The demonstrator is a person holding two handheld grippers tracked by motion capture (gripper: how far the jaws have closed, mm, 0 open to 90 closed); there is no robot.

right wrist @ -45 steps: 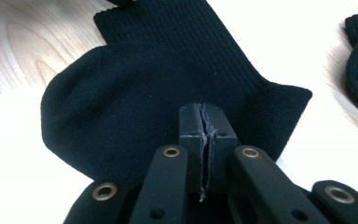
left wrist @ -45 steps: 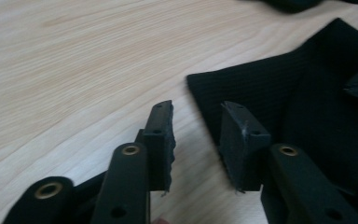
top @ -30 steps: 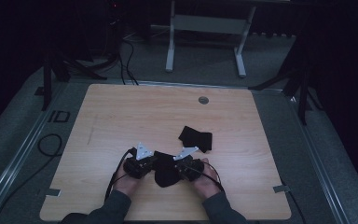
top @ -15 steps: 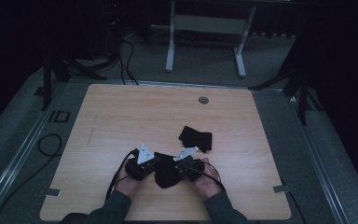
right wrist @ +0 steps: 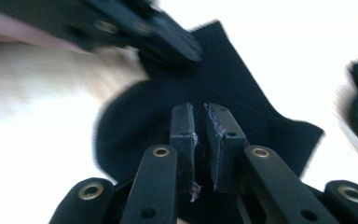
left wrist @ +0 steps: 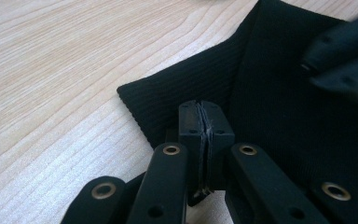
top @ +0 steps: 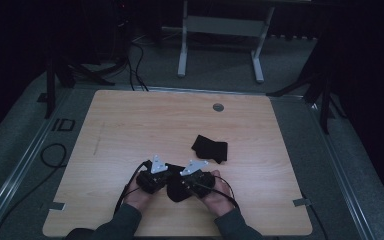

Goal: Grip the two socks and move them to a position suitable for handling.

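Table (top: pixel 130 130): near edge, middle, cloth (top: pixel 176 186) lying flat, left gripper (top: pixel 161 181) at its left side, right gripper (top: pixel 186 184) at its right. Second cloth (top: pixel 210 148) farther off, right of centre. Grommet (top: pixel 218 107) near far edge.

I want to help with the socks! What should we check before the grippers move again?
1. Left gripper pinching the black sock: ok, its jaws are pressed together on the ribbed fabric.
2. Right gripper gripping the same sock: not ok, its jaws have just been opening and a gap shows between them, above the fabric.
3. Sock lying on the wooden table: ok.
4. Second black sock out of the way: ok, it lies apart, farther up the table.
5. The two grippers clear of each other: cannot tell, they sit very close together over the sock.
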